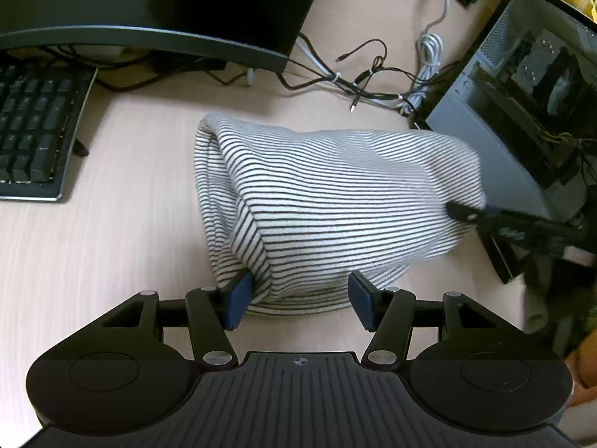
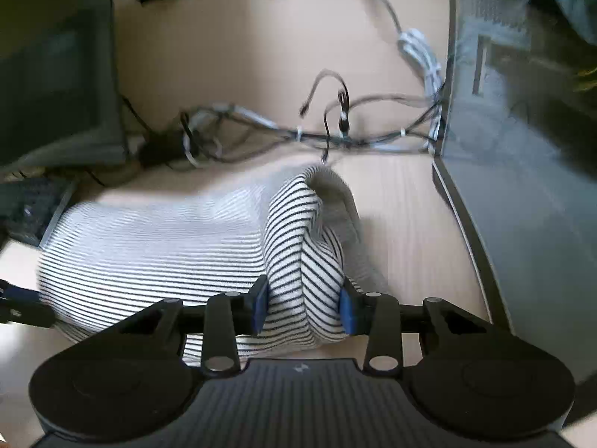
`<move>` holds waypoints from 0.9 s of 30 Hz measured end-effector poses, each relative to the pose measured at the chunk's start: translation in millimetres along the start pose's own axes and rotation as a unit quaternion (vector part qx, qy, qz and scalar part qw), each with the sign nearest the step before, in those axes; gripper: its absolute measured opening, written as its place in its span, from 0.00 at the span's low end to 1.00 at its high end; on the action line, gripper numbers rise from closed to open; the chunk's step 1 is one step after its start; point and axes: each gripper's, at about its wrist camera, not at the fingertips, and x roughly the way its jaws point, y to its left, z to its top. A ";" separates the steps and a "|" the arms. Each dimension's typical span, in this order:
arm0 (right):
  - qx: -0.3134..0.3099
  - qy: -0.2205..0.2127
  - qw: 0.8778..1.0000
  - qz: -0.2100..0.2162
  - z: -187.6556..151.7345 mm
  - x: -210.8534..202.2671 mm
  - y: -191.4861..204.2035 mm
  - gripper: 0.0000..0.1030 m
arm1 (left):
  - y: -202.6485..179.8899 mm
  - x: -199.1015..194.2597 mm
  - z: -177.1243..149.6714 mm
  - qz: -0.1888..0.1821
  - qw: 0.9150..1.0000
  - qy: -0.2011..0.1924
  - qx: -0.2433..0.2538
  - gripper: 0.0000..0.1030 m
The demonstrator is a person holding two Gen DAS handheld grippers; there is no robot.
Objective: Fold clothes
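Note:
A white garment with thin black stripes [image 1: 335, 194] lies bunched in a thick fold on the light wood desk [image 1: 123, 224]. My left gripper [image 1: 300, 298] is open at the garment's near edge, its blue pads wide apart with the hem between them. My right gripper [image 2: 304, 308] is shut on a bunched fold of the striped garment [image 2: 149, 246] at its right end. In the left wrist view the right gripper's fingers [image 1: 470, 216] press into the cloth's right side. The left gripper's tip [image 2: 18, 308] shows at the left edge of the right wrist view.
A monitor [image 1: 149, 7] and black keyboard [image 1: 33, 130] stand at the back left. A tangle of black and white cables [image 1: 373, 82] lies behind the garment. An open computer case [image 1: 522, 112] stands close on the right. The case wall [image 2: 503, 186] is beside my right gripper.

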 end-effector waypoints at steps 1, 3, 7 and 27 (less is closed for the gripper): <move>0.003 0.007 1.000 -0.001 -3.8 8.1 -2.4 0.38 | -1.0 -3.7 1.4 0.003 1.000 -0.003 -0.001 0.59; 0.011 0.012 1.000 -0.001 -8.3 15.4 -5.5 0.43 | -3.4 -18.7 5.9 0.000 1.000 -0.024 -0.003 0.59; 0.028 0.012 1.000 0.002 -12.0 13.3 -7.0 0.43 | -10.2 -52.1 19.3 -0.016 0.996 -0.087 0.002 0.63; -0.005 0.023 1.000 0.012 -27.6 6.3 11.3 0.49 | -24.4 8.8 10.7 -0.011 0.998 0.003 0.061 0.76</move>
